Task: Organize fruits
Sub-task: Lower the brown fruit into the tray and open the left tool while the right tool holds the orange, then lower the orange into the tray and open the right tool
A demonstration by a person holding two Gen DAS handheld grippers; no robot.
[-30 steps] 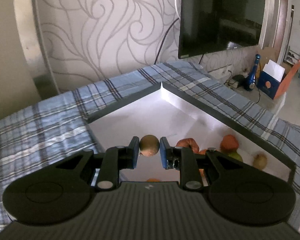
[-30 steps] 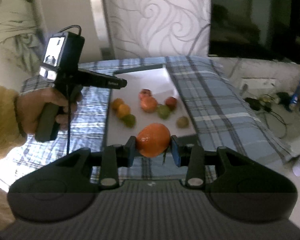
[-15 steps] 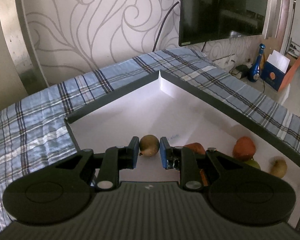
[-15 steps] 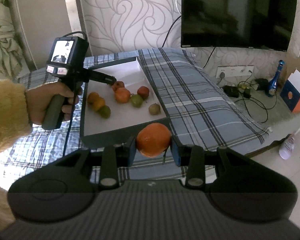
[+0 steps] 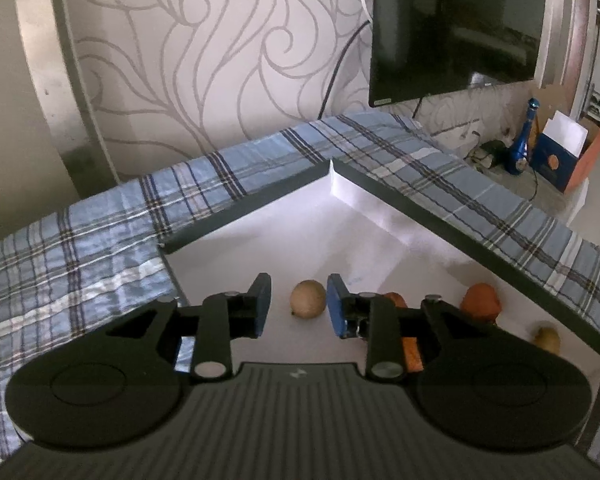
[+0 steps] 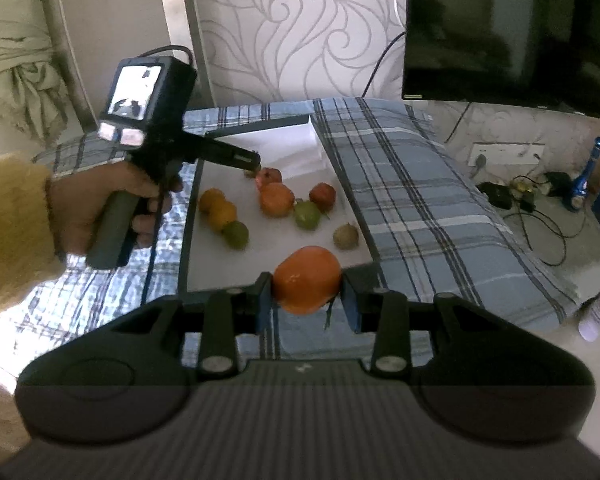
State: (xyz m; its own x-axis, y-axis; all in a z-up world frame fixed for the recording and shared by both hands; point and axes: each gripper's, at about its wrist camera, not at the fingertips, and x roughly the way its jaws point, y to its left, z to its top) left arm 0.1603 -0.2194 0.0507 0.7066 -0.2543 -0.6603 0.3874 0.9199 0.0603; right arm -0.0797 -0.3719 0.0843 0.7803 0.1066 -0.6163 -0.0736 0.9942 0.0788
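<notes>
In the left wrist view my left gripper (image 5: 296, 304) is open over the white tray (image 5: 380, 208). A small brown-green fruit (image 5: 308, 298) lies on the tray floor between the fingertips, free of both pads. An orange-red fruit (image 5: 480, 300) and a yellowish one (image 5: 546, 338) lie to the right. In the right wrist view my right gripper (image 6: 306, 300) is shut on an orange fruit (image 6: 306, 284), held above the tray's near edge. The left gripper (image 6: 236, 158) shows there low over the tray's far part, beside a red fruit (image 6: 269, 177).
Several more fruits lie on the tray (image 6: 260, 264): oranges (image 6: 218, 208), a large orange-red one (image 6: 276, 199), green ones (image 6: 307, 215) and a brownish one (image 6: 346, 236). The tray sits on a blue plaid cloth (image 6: 404, 200). A TV (image 6: 512, 32) hangs on the wall behind.
My left gripper has opened and let go of the small brown-green fruit, which now rests on the tray. My right gripper has come closer to the tray, still holding the orange.
</notes>
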